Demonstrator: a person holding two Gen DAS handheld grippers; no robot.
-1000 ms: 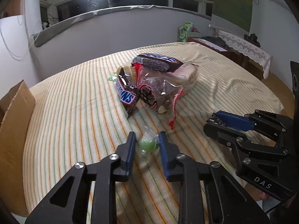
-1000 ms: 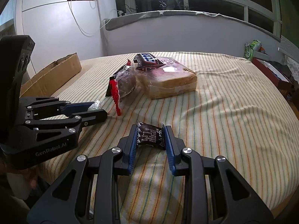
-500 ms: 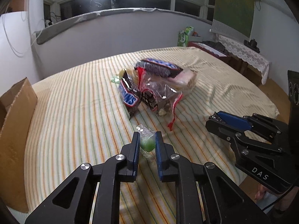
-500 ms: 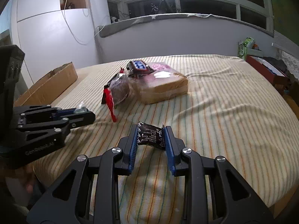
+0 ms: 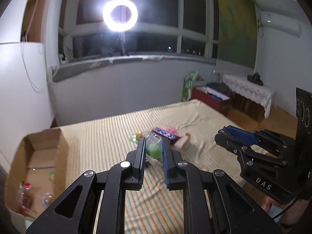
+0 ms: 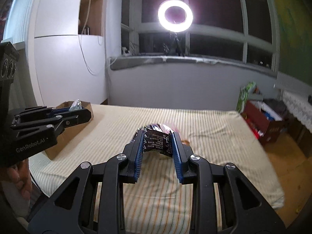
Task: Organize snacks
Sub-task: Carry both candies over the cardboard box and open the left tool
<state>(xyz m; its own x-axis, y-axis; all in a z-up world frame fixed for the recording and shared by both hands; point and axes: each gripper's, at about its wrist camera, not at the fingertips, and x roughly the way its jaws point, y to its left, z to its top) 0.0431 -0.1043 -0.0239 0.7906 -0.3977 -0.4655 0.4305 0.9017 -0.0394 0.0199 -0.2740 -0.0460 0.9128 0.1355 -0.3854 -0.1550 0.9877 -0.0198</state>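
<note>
My left gripper (image 5: 153, 146) is shut on a green candy in a clear wrapper (image 5: 154, 148) and holds it above the striped table (image 5: 101, 136). My right gripper (image 6: 157, 138) is shut on a small dark snack packet (image 6: 157, 142), also lifted off the table. The left gripper shows in the right wrist view (image 6: 78, 110), its candy wrapper sticking up, over the open cardboard box (image 6: 68, 134). The right gripper shows at the right of the left wrist view (image 5: 230, 136). The snack pile (image 5: 171, 136) lies blurred behind my left fingers.
The cardboard box (image 5: 35, 167) stands at the table's left edge with a few wrapped sweets inside. A ring light (image 5: 120, 15) shines by the window. A red box (image 6: 261, 120) and a lace-covered side table (image 5: 247, 89) stand to the right, beyond the table.
Both grippers have lifted off the table with their snacks and tilted upward. The left gripper has swung left toward the cardboard box.
</note>
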